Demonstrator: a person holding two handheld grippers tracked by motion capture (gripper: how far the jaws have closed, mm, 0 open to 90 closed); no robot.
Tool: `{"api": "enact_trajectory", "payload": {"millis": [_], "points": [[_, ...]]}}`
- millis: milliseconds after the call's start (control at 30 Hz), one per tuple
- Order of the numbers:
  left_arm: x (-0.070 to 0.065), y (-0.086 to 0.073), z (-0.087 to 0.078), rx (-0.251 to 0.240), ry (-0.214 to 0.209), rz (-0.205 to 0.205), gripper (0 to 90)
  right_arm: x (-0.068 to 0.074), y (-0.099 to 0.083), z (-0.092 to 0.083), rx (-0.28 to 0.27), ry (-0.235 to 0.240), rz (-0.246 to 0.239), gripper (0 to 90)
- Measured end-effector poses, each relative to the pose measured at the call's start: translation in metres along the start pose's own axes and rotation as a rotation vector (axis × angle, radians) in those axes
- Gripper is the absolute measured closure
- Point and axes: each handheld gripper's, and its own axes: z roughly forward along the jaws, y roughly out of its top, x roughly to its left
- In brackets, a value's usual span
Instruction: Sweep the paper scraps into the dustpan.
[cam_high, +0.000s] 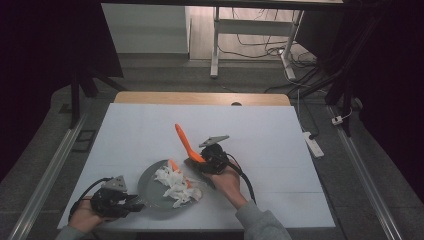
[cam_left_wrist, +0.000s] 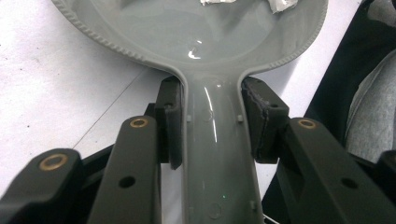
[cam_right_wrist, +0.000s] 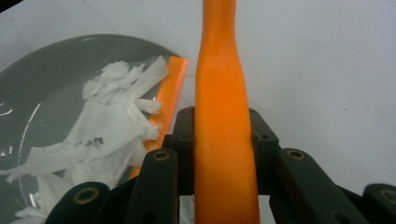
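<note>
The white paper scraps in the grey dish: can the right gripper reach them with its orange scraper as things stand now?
Probably yes. The right gripper holds the orange scraper, whose blade already rests beside the paper scraps in the grey dish, and nothing stands between them.

One grey dustpan (cam_high: 159, 192), one orange brush (cam_high: 188, 144), one paper heap (cam_high: 175, 185) (shredded white scraps)
</note>
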Motion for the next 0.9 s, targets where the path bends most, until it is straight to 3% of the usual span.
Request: {"api": "enact_trajectory", "payload": {"millis": [367, 700, 900], "points": [[-0.002, 0.003, 0.002, -0.002, 0.005, -0.005, 62.0, 0.023, 0.007, 0.012, 0.001, 0.061, -0.018, 70.5], [-0.001, 0.003, 0.003, -0.004, 0.004, -0.010, 62.0, 0.050, 0.020, 0.013, -0.035, 0.184, -0.018, 70.4], [-0.001, 0.003, 0.003, -0.005, 0.005, -0.011, 62.0, 0.043, 0.029, -0.006, -0.103, 0.134, -0.037, 70.4]]}}
